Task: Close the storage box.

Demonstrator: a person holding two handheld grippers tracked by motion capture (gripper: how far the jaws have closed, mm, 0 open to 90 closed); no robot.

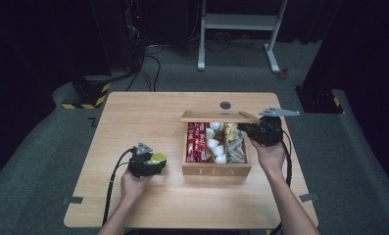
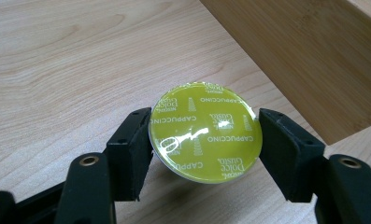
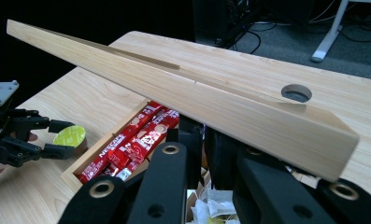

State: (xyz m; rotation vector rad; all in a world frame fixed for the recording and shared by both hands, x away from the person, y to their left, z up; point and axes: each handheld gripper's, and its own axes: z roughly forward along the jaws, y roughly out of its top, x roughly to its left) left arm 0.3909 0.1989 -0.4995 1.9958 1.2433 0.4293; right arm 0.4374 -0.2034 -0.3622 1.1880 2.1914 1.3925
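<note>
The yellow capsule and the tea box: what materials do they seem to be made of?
The capsule seems to have a glossy foil or plastic film lid: light glares on its printed yellow top. Its body is hidden. The tea box looks like pale unpainted wood with a matte finish: grain lines run along its wall and its lid.

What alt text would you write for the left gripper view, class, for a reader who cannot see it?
The left gripper holds a yellow-green cappuccino capsule by its rim, foil lid up, over a light wooden table. A wooden box wall stands at upper right.
</note>
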